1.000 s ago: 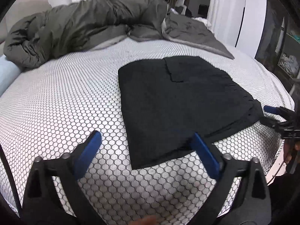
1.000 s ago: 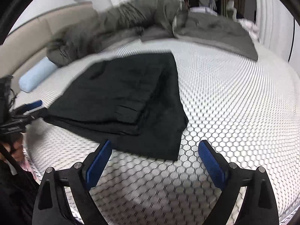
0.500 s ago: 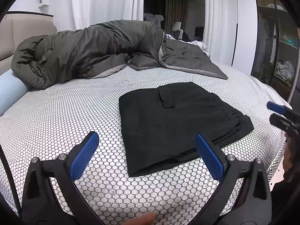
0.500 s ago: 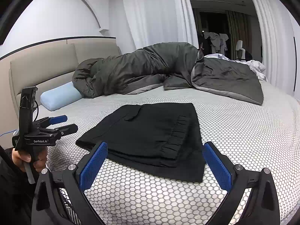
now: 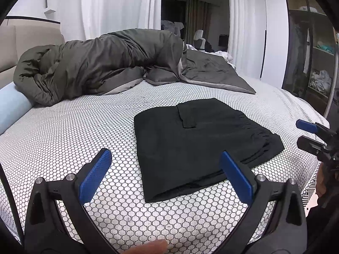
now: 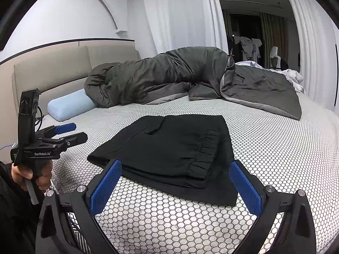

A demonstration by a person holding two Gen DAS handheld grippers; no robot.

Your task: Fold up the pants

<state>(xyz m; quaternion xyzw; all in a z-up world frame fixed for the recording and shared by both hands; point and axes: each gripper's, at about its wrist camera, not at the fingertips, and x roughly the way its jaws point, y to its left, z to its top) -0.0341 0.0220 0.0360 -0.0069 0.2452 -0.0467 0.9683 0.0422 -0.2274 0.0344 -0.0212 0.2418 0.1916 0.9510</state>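
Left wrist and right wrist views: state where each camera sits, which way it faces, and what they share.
Left wrist: on the left claw, open, facing across the bed at the folded black pants; the right claw shows at the right edge.
Right wrist: on the right claw, open, facing the pants; the left claw and hand show at left.
Shared: pants, grey duvet, blue bolster.

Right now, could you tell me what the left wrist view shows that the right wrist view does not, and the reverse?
Only the left wrist view shows the wardrobe shelves and the right hand-held gripper from the side. Only the right wrist view shows the arched wall and the left hand-held gripper in a hand. Both show the folded pants on the bed, the duvet and blue bolster.
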